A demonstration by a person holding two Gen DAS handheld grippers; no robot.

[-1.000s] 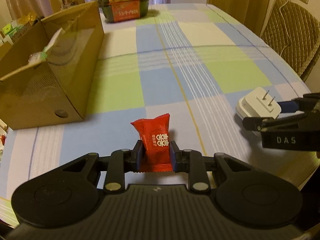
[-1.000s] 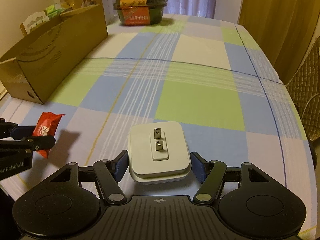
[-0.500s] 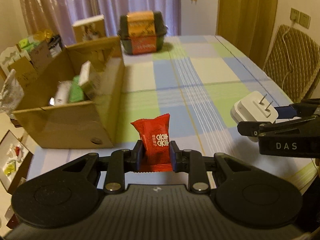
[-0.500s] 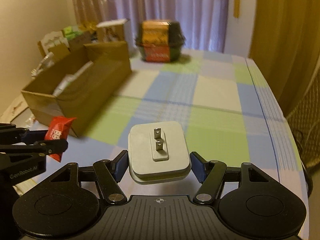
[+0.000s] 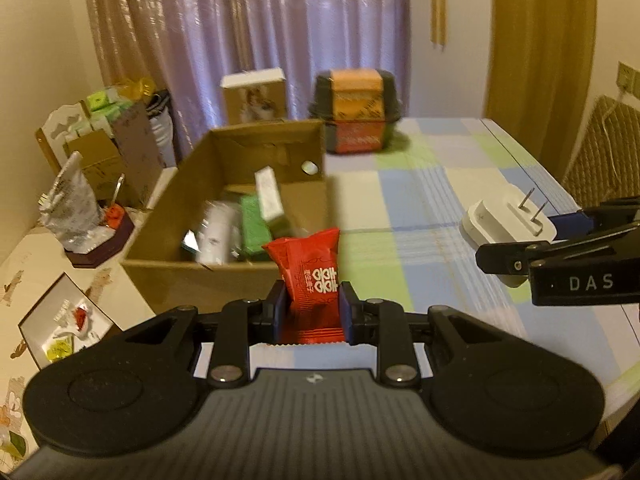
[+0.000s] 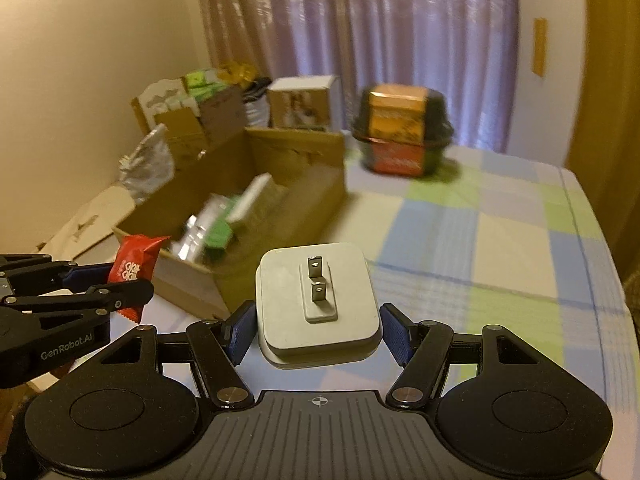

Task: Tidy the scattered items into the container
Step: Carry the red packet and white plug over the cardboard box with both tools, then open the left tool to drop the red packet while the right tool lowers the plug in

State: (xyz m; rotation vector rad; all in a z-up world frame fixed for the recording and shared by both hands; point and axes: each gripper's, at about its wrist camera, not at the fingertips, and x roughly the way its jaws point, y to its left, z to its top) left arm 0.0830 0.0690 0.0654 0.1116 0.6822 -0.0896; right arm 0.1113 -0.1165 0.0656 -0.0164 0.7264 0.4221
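Note:
My left gripper [image 5: 313,310] is shut on a red candy packet [image 5: 310,276], held in the air just in front of the open cardboard box's [image 5: 176,272] near wall. The box holds several items, among them a white bottle [image 5: 218,234] and a green pack [image 5: 254,232]. My right gripper [image 6: 319,330] is shut on a white plug adapter [image 6: 318,308] with its two prongs facing up, raised above the checked tablecloth to the right of the box [image 6: 320,204]. The left gripper [image 6: 86,282] with the packet [image 6: 134,268] shows at the left of the right wrist view.
A dark food container [image 5: 354,114] with an orange label and a small photo box [image 5: 256,98] stand behind the cardboard box. Cartons and bags [image 5: 100,136] crowd the left side off the table. A wicker chair [image 5: 600,152] sits at the right. The checked tablecloth [image 5: 420,184] covers the table.
Both grippers have risen and tilted up, each keeping its item. The inside of the box has come into view and now lies closer ahead of the red packet.

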